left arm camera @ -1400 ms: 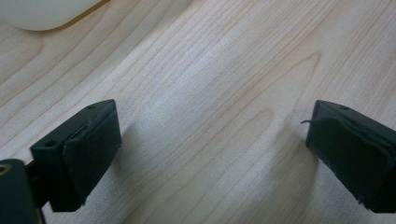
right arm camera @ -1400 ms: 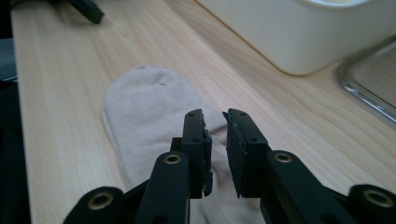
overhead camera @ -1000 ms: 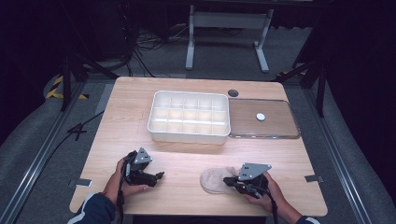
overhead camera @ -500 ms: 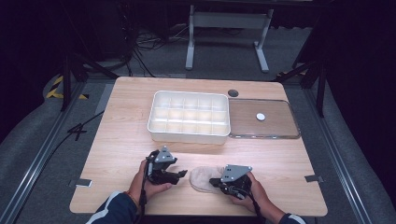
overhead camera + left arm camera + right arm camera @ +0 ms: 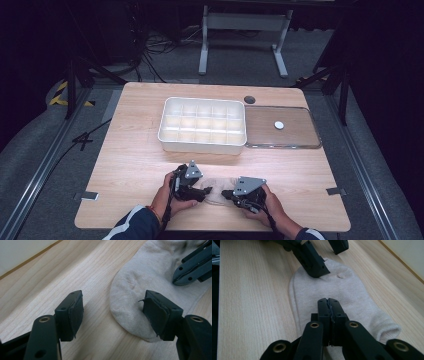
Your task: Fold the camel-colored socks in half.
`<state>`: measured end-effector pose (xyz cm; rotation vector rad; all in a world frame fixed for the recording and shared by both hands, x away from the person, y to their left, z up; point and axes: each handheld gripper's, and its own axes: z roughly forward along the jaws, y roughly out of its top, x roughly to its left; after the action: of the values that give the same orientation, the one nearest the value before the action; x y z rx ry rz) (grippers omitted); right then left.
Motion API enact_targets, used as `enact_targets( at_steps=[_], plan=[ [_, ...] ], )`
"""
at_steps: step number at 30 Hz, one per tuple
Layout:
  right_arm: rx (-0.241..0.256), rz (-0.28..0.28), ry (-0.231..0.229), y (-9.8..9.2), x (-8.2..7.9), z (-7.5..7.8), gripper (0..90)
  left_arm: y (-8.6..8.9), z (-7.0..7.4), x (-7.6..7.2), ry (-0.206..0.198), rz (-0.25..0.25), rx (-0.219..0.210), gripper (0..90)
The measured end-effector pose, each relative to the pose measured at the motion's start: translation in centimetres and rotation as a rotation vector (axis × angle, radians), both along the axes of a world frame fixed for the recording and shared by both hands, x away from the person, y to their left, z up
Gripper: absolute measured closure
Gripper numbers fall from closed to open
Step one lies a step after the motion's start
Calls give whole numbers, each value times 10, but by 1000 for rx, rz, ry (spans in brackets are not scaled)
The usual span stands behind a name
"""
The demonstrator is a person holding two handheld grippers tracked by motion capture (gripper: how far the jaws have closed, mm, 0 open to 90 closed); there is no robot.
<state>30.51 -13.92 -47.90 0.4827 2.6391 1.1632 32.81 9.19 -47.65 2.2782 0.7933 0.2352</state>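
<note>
sock point(image 5: 147, 277) flat on table point(image 5: 135, 165) near front edge, btwn both tools | L gripper point(image 5: 112, 312) jaws wide, straddling toe end | R gripper point(image 5: 329, 305) jaws closed, tips over mid-sock, grip on cloth unclear | tip: lower L, close on toe edge w/o bunching

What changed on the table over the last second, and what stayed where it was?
Both hands drew inward: the left gripper slid right toward the sock, its jaws now open at one end, and the right gripper, jaws shut, shifted left over the sock, which moved left with it. The white compartment tray and clear lid kept their places.
</note>
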Motion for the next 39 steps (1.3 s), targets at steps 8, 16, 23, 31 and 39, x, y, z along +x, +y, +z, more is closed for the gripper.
enact_targets(
  at_steps=[8, 16, 23, 31, 39],
  plan=[
    [-13, 6, -20, 1, -1, 0, 890, -4, 4, -3, 22, -26, 26, 466],
    [-3, 6, -30, 1, 0, -1, 891, -7, 8, -2, 69, -51, 29, 700],
    [-13, 0, -30, 6, 5, -1, 891, -3, 7, 0, 78, -53, 4, 803],
    [-18, 2, -26, 9, 9, 0, 892, 6, 19, 0, 55, -64, -108, 814],
    [-20, -9, 46, 13, 21, 4, 892, -1, 24, 0, 21, -88, -149, 816]
  ],
)
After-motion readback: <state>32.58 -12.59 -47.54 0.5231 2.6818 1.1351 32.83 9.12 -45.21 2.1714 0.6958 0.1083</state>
